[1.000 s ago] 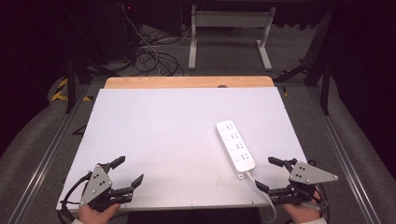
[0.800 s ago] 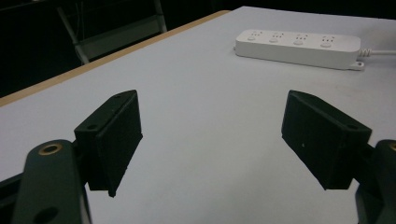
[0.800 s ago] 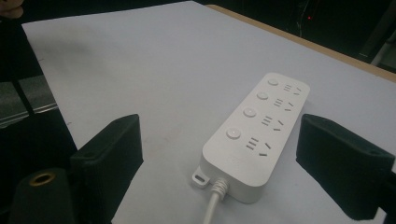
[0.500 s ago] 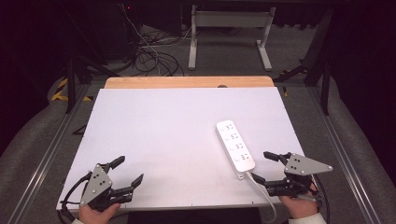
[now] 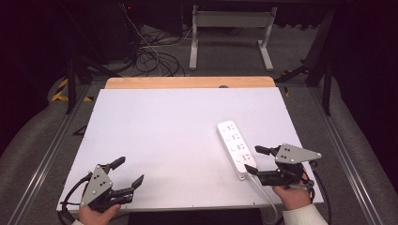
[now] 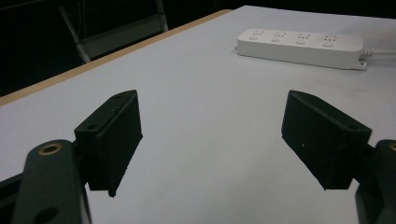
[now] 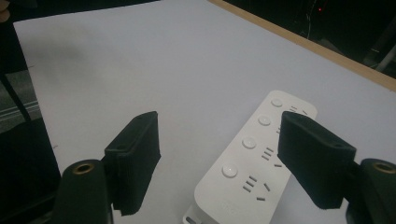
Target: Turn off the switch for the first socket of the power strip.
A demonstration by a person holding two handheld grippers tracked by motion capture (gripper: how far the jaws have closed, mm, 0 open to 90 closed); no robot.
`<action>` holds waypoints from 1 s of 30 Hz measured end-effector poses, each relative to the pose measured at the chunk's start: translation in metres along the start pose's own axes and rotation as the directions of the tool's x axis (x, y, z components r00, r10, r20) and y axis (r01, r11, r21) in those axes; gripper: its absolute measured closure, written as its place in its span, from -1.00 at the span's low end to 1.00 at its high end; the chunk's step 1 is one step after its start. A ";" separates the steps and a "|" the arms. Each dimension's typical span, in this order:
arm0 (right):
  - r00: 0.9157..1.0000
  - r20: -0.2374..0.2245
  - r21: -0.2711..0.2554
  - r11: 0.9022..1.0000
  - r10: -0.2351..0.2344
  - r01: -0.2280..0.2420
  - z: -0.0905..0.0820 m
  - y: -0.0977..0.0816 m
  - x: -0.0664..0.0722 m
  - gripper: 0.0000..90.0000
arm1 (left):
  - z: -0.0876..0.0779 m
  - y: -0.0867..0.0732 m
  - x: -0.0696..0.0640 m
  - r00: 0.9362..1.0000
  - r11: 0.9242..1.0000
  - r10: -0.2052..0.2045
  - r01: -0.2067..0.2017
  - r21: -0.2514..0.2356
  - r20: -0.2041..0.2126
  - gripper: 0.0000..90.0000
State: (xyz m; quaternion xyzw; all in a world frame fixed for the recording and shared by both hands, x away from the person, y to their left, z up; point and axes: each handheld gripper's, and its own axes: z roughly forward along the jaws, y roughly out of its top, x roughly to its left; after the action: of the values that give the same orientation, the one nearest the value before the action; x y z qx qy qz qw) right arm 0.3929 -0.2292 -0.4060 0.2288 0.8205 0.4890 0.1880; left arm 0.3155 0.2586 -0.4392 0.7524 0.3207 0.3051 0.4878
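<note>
Right tool [image 5: 250,161] is lined up on the white plastic four-socket power strip [image 5: 236,148], lower right of the high view, jaws spread wide and nothing between them. In the right gripper view the strip [image 7: 252,161] lies flat on the white-topped table [image 7: 140,70], its near end between the two black jaws, not yet touched as far as I can tell. So this reads as the approach, just ahead of a grasp on the strip's cable end.

Next move, by my judgement: ease forward and down so the jaws straddle the strip's narrow width, then close squarely across the body, keeping clear of the white cable [image 5: 263,192] that trails off toward the bottom edge.

Left tool [image 5: 129,172] sits at the lower left of the high view, well apart from the strip, jaws also wide and empty; from the left gripper view the strip [image 6: 300,43] shows at the upper right.

The count: one power strip, four sockets with four round buttons on it, one cable, two tools, one table.
</note>
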 end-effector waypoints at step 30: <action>0.999 -0.048 0.080 0.997 -0.003 0.007 0.014 0.031 -0.006 0.98 | -0.001 0.000 0.000 1.000 1.000 0.007 -0.007 0.002 -0.003 -0.54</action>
State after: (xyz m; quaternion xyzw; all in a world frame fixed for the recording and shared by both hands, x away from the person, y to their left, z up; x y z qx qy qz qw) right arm 0.4112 -0.2092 -0.3841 0.2223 0.8442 0.4607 0.1603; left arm 0.3151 0.2592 -0.4388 0.7535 0.3192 0.3076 0.4854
